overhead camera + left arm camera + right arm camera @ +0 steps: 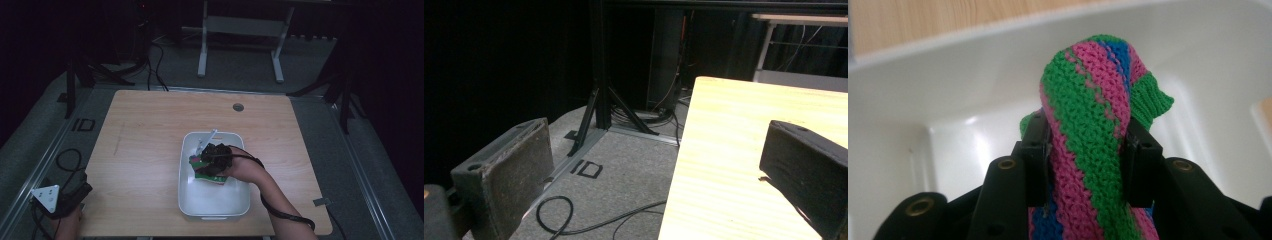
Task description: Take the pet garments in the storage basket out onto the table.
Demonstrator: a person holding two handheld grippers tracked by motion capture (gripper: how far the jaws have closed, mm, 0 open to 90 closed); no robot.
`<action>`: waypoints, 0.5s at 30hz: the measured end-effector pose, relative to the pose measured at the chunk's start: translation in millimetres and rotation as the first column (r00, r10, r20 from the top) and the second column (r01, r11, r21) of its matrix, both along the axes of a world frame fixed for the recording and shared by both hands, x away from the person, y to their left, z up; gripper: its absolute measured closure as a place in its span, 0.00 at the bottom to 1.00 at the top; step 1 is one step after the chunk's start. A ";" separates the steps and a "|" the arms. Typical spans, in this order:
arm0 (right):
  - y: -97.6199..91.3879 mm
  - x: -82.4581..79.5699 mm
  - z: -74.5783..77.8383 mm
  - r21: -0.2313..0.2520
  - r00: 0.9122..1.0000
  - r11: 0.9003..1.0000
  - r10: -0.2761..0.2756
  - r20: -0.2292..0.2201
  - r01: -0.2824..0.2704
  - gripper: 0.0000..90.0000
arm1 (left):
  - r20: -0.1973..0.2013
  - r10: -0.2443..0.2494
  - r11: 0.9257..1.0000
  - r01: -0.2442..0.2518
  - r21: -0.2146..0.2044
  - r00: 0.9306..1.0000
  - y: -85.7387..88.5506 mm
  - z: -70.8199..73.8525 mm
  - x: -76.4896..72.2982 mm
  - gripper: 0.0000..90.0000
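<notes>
Knitted cloth (1088, 135) (pink, green and blue stripes) sits pinched between the right tool's (1087, 150) jaws, inside the white tub (212, 200) on the counter (145, 150). Left tool (659, 175) gapes, holding nothing.

Striped green-pink-blue knit piece (1088, 145), bunched, over white bin (948, 85).

The only writing to read is two black letters, "ID" (586, 169). They sit on the grey floor (624, 170), just beside the metal rail (559, 170) that runs along it. In the left gripper view the letters lie ahead of the jaws, between them, closer to the left one. From the high view the same "ID" (83, 125) sits on the floor left of the tabletop (150, 120).
</notes>
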State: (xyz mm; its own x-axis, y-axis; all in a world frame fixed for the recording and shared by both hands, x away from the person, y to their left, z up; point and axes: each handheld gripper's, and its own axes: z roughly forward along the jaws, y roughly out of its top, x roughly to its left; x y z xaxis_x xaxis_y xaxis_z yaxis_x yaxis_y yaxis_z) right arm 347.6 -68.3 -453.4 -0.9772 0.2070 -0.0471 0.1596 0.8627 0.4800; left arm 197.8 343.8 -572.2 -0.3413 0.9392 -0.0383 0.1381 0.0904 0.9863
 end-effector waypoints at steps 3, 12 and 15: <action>-1.9 -1.6 16.7 0.044 1.000 0.999 0.009 0.013 -0.010 0.69 | -0.001 0.001 1.000 -0.001 -0.001 1.000 0.1 0.0 0.1 0.01; -7.2 -6.6 62.4 0.137 0.998 0.991 -0.001 0.055 -0.007 0.69 | 0.005 -0.002 1.000 0.002 -0.004 1.000 0.7 0.0 -1.1 0.01; -11.0 -6.6 71.9 0.149 0.998 0.989 -0.001 0.069 -0.009 0.69 | 0.005 -0.004 1.000 0.004 -0.002 1.000 0.5 -0.1 -1.1 0.01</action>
